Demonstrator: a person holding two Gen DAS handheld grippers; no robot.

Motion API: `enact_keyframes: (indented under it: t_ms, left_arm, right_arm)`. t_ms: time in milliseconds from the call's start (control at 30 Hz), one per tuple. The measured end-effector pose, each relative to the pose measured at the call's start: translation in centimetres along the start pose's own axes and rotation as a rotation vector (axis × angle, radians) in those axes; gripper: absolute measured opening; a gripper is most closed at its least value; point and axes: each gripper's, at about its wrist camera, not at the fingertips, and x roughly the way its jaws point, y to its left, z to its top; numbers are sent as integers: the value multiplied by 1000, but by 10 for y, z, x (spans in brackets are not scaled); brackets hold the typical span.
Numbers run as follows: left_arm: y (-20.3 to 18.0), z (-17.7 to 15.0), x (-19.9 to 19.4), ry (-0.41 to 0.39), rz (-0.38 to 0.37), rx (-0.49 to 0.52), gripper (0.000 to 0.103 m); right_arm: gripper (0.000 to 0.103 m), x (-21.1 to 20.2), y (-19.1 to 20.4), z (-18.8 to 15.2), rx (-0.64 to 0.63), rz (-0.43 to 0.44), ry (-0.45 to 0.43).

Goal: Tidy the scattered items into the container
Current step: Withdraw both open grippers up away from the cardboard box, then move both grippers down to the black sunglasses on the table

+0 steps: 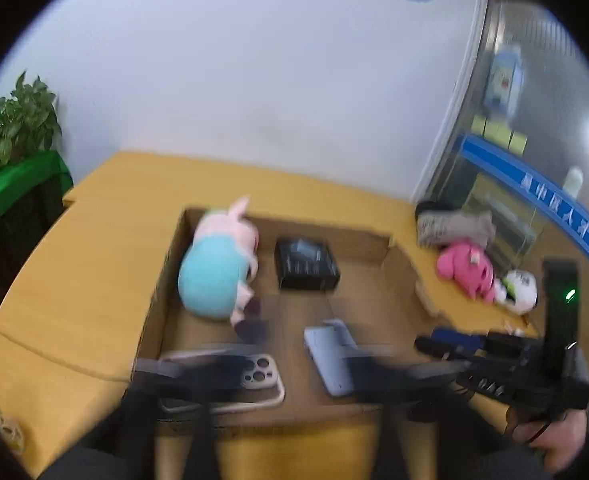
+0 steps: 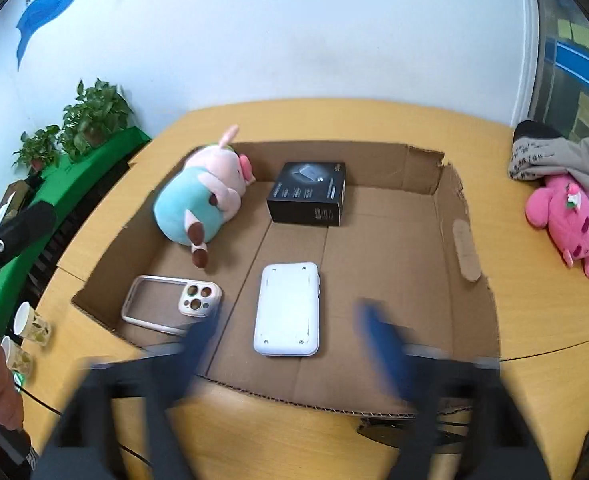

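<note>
Right gripper (image 2: 290, 344) sits nearest us, fingers spread and empty above the box's near wall; we read it as free for another pick. Left gripper (image 1: 290, 364) is likewise spread, though blurred. Inside the box (image 2: 470, 304) lie a white pack (image 2: 288, 308), phone case (image 2: 170, 300), black carton (image 2: 308, 198) and pig plush (image 2: 198, 200). Outside, a pink plush (image 2: 566, 220) and grey cloth (image 2: 554, 160) are not yet stowed, well right on the yellow table (image 2: 534, 380). White wall, potted plants (image 2: 90, 120) at left.
</note>
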Motion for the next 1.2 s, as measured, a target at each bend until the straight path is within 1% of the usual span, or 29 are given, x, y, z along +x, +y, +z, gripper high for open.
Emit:
enact_keyframes:
  t_ms: [33, 67, 100, 133, 167, 200, 233, 300, 367, 433, 500, 567, 633, 700, 833, 933, 1000, 1133, 1200]
  left_arm:
    - [0, -2, 3, 22, -7, -13, 6]
    - [-1, -5, 1, 23, -20, -18, 6]
    - [-4, -8, 1, 16, -24, -17, 8]
    - [-9, -9, 2, 13, -16, -20, 23]
    - [-12, -12, 0, 14, -10, -23, 62]
    - [-16, -14, -1, 11, -5, -24, 83]
    - [-22, -16, -2, -15, -2, -17, 93]
    - [-31, -22, -5, -36, -10, 11, 93]
    - [-40, -29, -4, -19, -34, 48, 93]
    - [-48, -39, 1, 2, -33, 67, 93]
    - [-54, -50, 8, 37, -51, 82, 93]
    - [-61, -63, 14, 66, -81, 97, 93]
    - [-65, -75, 20, 91, -95, 104, 93]
    - [-68, -84, 25, 116, -105, 103, 93]
    - [-72, -98, 36, 178, -123, 96, 93]
    - [-74, -107, 39, 199, -139, 99, 93]
    - [-73, -113, 42, 212, -153, 83, 93]
    - [-71, -125, 57, 285, -151, 32, 93]
    - [-70, -129, 61, 306, -158, 15, 93]
  right_arm:
    - [35, -3, 1, -2, 0, 15, 1]
    - [39, -5, 2, -4, -1, 31, 1]
    - [63, -7, 2, -5, -4, 42, 5]
    - [103, -8, 3, -7, -10, 46, 10]
    - [101, -12, 3, -10, -20, 43, 4]
    - [103, -16, 4, -13, -37, 35, -10]
    - [103, -20, 4, -17, -55, 31, -20]
    - [103, -24, -1, -24, -80, 28, -34]
    - [103, -27, -13, -35, -92, 14, -45]
    - [103, -25, -36, -50, -68, 5, -38]
    - [103, -19, -65, -66, -14, 20, -5]
    - [103, -10, -93, -84, 32, 20, 50]
    - [103, -5, -114, -99, 26, -1, 86]
    - [103, -8, -131, -108, -7, -9, 82]
    - [103, -13, -155, -110, -71, 31, 86]
    - [103, -9, -160, -109, -150, 65, 103]
    - [103, -2, -162, -110, -211, 98, 140]
    - [103, 12, -158, -114, -351, 148, 201]
    - [102, 18, -154, -115, -423, 165, 225]
